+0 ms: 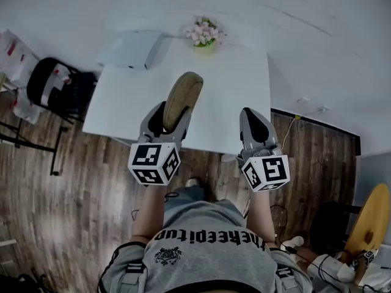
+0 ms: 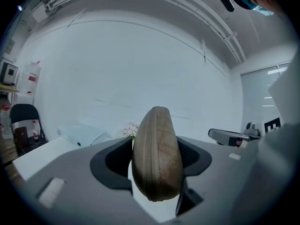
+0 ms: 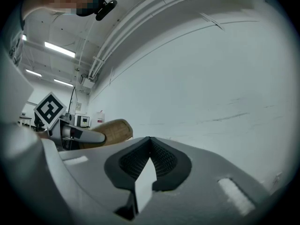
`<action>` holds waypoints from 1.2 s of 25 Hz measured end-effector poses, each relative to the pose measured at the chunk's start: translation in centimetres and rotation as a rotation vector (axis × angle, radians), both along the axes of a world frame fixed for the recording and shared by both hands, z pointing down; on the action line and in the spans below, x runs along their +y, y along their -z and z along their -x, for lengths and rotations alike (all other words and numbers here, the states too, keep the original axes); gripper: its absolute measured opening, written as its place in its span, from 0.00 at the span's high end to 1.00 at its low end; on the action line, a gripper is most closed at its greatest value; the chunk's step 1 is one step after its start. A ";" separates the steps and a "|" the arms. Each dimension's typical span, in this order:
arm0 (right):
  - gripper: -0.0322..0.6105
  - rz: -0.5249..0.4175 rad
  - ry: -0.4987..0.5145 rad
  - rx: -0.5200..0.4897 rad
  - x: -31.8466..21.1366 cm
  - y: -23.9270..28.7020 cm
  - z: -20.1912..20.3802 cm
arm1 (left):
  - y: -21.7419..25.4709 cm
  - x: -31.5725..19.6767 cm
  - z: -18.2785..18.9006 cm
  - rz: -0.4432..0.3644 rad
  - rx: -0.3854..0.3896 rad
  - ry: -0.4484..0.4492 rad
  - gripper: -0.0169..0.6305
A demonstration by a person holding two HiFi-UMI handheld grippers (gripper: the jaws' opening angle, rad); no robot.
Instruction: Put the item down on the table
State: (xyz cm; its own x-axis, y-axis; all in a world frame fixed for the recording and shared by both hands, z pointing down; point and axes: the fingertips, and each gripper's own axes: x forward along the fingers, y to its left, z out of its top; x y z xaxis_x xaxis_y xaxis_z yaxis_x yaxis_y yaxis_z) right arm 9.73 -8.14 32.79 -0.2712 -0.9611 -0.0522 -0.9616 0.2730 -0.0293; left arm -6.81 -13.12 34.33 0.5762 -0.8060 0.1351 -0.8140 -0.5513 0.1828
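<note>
A brown oval zip case (image 1: 182,97) stands on end between the jaws of my left gripper (image 1: 169,119), which is shut on it above the near edge of the white table (image 1: 232,96). In the left gripper view the case (image 2: 157,158) fills the gap between the grey jaws, its zip seam facing the camera. My right gripper (image 1: 253,129) hovers over the table's near right edge, shut with nothing in it. In the right gripper view its tips (image 3: 150,143) meet, and the case (image 3: 108,131) shows at the left.
A small pot of pink flowers (image 1: 204,35) stands at the table's far edge, with a white flat box (image 1: 131,49) beside it at the far left. A black chair (image 1: 58,87) stands left of the table on the wooden floor (image 1: 73,194).
</note>
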 end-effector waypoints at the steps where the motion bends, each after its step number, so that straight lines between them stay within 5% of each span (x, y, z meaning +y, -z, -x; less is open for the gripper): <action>1: 0.95 0.000 -0.006 -0.001 -0.4 0.0 0.3 | 0.0 -0.5 0.2 0.001 0.001 -0.006 0.54; 15: 0.95 0.022 -0.069 0.002 -3.4 -0.6 0.0 | -0.9 -4.6 0.1 0.021 0.013 -0.052 0.54; 30: 0.95 0.053 -0.007 0.012 -10.3 -0.6 -2.8 | -1.8 -10.2 -3.6 0.057 -0.006 -0.017 0.54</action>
State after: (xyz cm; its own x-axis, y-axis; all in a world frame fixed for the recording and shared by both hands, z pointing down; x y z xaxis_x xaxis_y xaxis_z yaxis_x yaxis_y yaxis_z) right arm 12.49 -18.46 33.39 -0.2646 -0.9644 0.0020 -0.9639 0.2644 -0.0317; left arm -3.17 -23.37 36.16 0.5889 -0.7870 0.1839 -0.8058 -0.5541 0.2089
